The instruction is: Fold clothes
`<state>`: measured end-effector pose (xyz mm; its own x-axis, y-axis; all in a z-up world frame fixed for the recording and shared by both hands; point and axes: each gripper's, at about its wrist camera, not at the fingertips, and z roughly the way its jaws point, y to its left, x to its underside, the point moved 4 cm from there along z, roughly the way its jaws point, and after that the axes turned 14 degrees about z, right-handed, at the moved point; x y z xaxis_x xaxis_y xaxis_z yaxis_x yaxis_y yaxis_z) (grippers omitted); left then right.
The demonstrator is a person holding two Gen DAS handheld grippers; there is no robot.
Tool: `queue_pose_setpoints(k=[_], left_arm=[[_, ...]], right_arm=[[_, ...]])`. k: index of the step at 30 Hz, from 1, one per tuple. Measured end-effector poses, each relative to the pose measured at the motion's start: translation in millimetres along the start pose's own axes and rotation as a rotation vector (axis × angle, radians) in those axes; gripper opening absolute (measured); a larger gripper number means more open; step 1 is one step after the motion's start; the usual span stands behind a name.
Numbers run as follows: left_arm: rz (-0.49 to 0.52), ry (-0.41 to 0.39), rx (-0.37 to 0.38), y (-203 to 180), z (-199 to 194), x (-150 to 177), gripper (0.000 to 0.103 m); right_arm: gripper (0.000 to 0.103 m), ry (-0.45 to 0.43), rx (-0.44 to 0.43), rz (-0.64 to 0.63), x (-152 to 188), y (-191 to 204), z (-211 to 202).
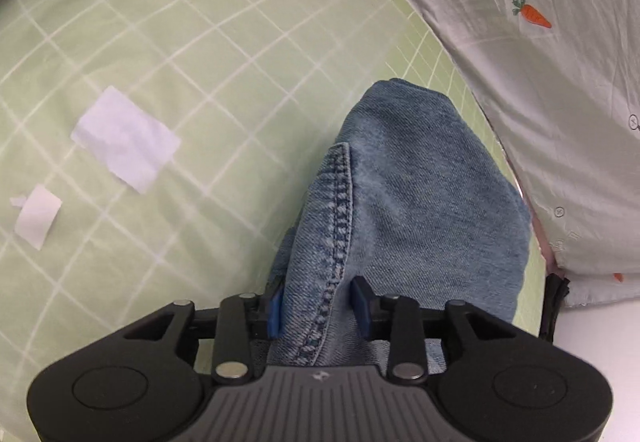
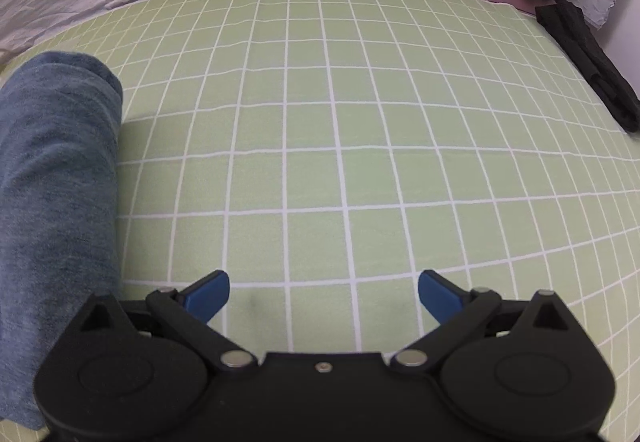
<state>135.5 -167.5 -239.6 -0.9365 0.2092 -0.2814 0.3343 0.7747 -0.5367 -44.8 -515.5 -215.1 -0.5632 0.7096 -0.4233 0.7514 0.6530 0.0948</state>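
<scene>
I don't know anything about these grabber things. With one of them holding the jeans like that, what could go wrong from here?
The left gripper pinches the jeans only at a seam edge, so the heavy denim might slip out. The right gripper is open and holds nothing, so the rest of the jeans has no support and a fold could come out crooked. The paper scraps on the green checked sheet could get swept along or trapped underneath.
</scene>
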Motion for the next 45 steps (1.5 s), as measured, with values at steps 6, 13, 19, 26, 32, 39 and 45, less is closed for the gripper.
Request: queue_pose_setpoints(k=[6,13,19,26,32,39,45], left_arm=[[0.196,0.036,-0.057,-16,12,3,0.087],[0.264,0.062,-0.021,-32,24,-3,0.092],[0.309,0.087,0.0,-38,23,-4,0.076],[0.361,0.083,0.045,-51,2,-8,0.044],[0.495,0.094,0.072,-111,-7,5,0.04],[0.573,0.036,0.132,-240,20,33,0.04],[0.596,0.026,0.211,-397,81,57,0.04]], right_arm=[[0.102,0.02,-0.325,0.161,-19,15,-19],[0.102,0.212,-0.578,0.189,-16,67,2],[0.098,0.314,-0.557,0.093,-1,106,23],[0.05,0.241,-0.615,0.006,3,112,-11],[0.039,0.175,-0.634,0.069,1,69,-49],[0.039,0.063,-0.674,0.163,-15,-55,-81],[0.038,-0.002,-0.654,0.167,-76,-206,-99]])
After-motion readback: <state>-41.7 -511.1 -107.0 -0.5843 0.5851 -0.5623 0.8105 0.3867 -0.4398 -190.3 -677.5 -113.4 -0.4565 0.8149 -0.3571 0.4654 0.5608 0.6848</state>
